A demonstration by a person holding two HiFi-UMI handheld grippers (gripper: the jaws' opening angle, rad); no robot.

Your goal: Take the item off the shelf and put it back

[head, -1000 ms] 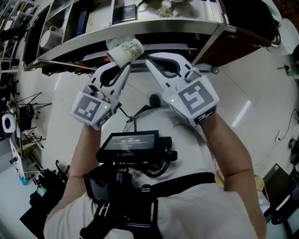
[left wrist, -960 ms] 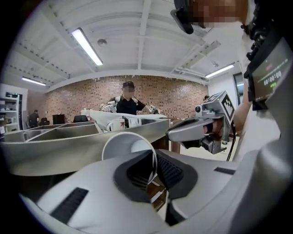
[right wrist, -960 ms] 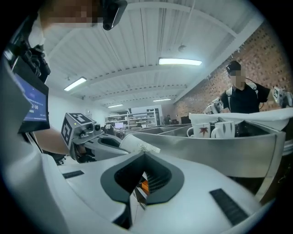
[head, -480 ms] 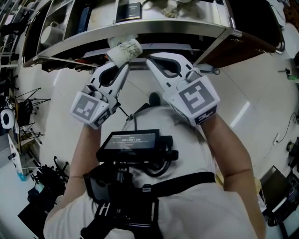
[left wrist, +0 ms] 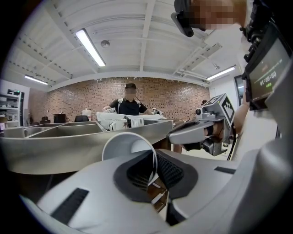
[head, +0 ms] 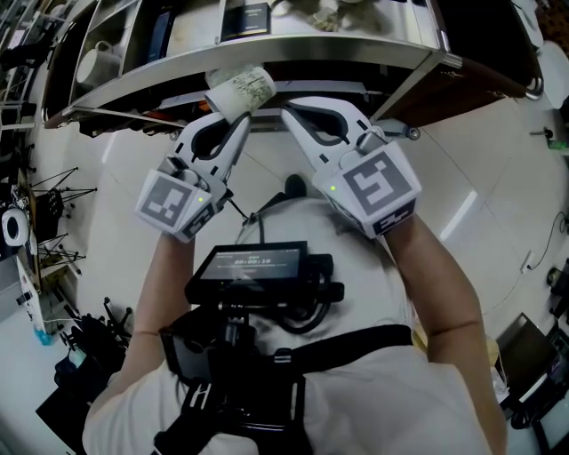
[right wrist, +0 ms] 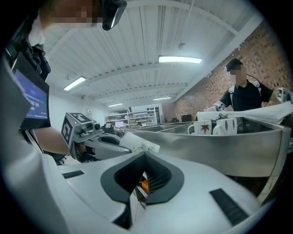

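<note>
A white paper cup [head: 242,87] with a faint plant print lies tilted just under the steel shelf's front edge [head: 356,49]. My left gripper [head: 236,120] is shut on its rim. In the left gripper view the cup's open mouth [left wrist: 126,145] faces the camera, and the rim wall is pinched between the dark pads [left wrist: 168,170]. My right gripper [head: 290,114] hangs beside it to the right, shut with nothing in it. In the right gripper view the cup [right wrist: 140,143] shows above my shut right gripper [right wrist: 143,170], with the left gripper [right wrist: 91,136] behind it.
The steel shelf tray holds white mugs [right wrist: 208,127] and other items [head: 244,18]. A person [left wrist: 129,103] stands beyond the shelf by a brick wall. A chest-mounted screen [head: 253,265] sits below my hands. Tripods and clutter [head: 44,222] are on the floor at left.
The left gripper and the cup have edged slightly up toward the shelf's edge. The right gripper has stayed beside them.
</note>
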